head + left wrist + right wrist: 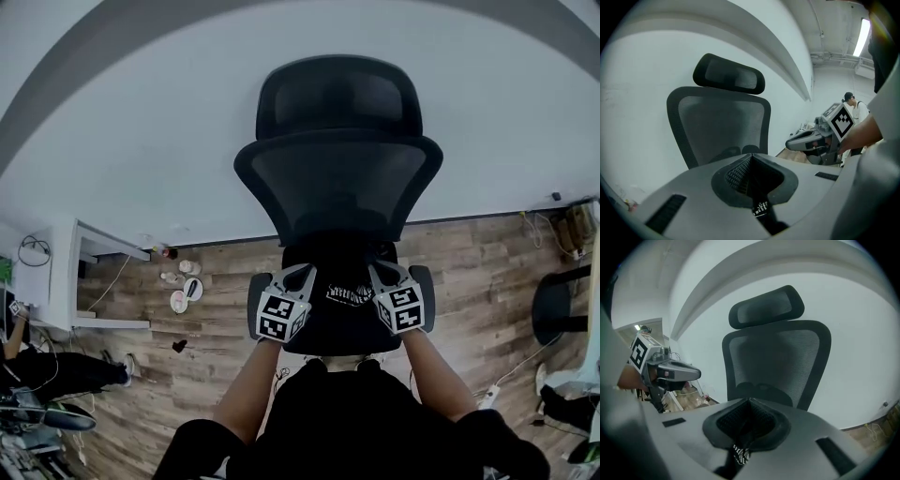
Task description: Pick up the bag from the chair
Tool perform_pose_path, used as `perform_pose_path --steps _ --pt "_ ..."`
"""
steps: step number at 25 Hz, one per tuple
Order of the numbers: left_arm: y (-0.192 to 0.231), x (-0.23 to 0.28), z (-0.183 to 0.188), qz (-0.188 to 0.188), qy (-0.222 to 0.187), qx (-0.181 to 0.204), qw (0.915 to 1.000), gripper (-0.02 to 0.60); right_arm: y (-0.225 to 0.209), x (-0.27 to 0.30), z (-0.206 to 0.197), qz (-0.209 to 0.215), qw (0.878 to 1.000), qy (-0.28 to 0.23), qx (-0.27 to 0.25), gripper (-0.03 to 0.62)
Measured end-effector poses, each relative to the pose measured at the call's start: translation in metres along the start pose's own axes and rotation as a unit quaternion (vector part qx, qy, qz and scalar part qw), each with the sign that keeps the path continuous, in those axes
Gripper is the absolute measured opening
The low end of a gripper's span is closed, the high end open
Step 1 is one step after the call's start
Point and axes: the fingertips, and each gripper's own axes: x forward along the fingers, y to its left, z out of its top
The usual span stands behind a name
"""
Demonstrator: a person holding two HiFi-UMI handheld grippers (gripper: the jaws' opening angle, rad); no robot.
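A black mesh office chair (337,169) stands against the white wall. On its seat lies a black bag (349,294) with white print, between my two grippers. At the bag's left side my left gripper (302,274) is shut on it, and a strip of printed black fabric (761,209) runs out from between the closed jaws. My right gripper (382,272) is shut on the bag's right side, with the same printed fabric (739,454) pinched in it. Each gripper view shows the chair back ahead and the other gripper (811,139) (675,372) alongside. Most of the bag is hidden.
A white shelf unit (70,272) stands at the left with small items on the wood floor (183,291) beside it. A second dark chair (553,305) and cables are at the right. A seated person (37,366) is at the lower left.
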Motion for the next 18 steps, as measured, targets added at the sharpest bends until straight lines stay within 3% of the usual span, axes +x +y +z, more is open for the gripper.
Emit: perform_pose_path --steps 5,7,8,9,10,15,18 --pt "0.028 0.038 -0.037 0.041 0.067 -0.038 0.9962 0.021 -0.016 0.033 -0.022 0.018 0.999 0.038 -0.011 0.028" --pt "0.036 0.057 -0.055 0.028 0.098 -0.067 0.9925 0.023 -0.019 0.053 -0.029 0.034 0.998 0.057 -0.009 0.095" --pt "0.037 0.067 -0.064 0.015 0.113 -0.080 0.9902 0.079 -0.019 0.063 -0.032 0.042 0.997 0.067 -0.010 0.153" --pt "0.037 0.076 -0.072 0.003 0.127 -0.089 0.9879 0.205 -0.019 0.072 -0.036 0.048 0.996 0.078 -0.014 0.204" --pt "0.038 0.084 -0.079 -0.006 0.139 -0.094 0.9857 0.245 -0.019 0.081 -0.042 0.053 0.994 0.090 -0.020 0.256" --pt "0.040 0.133 -0.116 -0.039 0.200 -0.091 0.9748 0.350 -0.025 0.131 -0.073 0.064 0.985 0.153 -0.045 0.341" --pt "0.032 0.157 -0.131 -0.071 0.232 -0.073 0.9674 0.359 -0.028 0.151 -0.095 0.077 0.976 0.198 -0.052 0.348"
